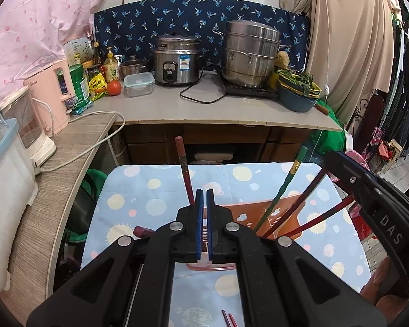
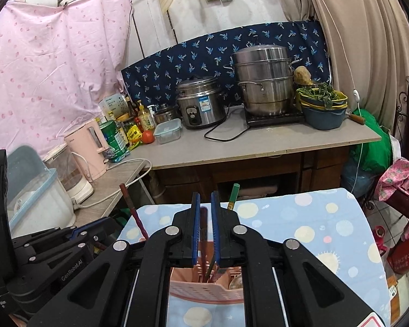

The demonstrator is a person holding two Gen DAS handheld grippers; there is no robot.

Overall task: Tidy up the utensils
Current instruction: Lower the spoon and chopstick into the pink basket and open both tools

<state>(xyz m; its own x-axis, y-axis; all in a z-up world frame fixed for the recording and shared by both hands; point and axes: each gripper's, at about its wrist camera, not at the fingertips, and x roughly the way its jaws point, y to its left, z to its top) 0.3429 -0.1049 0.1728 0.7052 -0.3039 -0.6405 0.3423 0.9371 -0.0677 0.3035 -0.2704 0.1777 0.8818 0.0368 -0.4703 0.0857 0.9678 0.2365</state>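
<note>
A pink perforated utensil holder (image 1: 283, 215) stands on a small table with a blue planet-print cloth (image 1: 155, 190). It holds a green chopstick (image 1: 283, 188) and several dark red chopsticks (image 1: 184, 169). My left gripper (image 1: 204, 199) is shut over the holder's left edge, and I see nothing between its pads. My right gripper (image 2: 205, 204) hovers over the holder (image 2: 204, 288) with a narrow gap between the pads; a dark red chopstick (image 2: 203, 218) stands in that gap. Two red chopstick tips (image 1: 229, 318) lie on the cloth below the left gripper.
A grey counter (image 1: 204, 106) behind carries a rice cooker (image 1: 176, 60), a steel steamer pot (image 1: 249, 54), bowls with greens (image 1: 298, 90), a plastic box (image 1: 138, 84), a tomato and bottles. A pink kettle (image 1: 54, 92) and white appliances stand on the wooden shelf at left.
</note>
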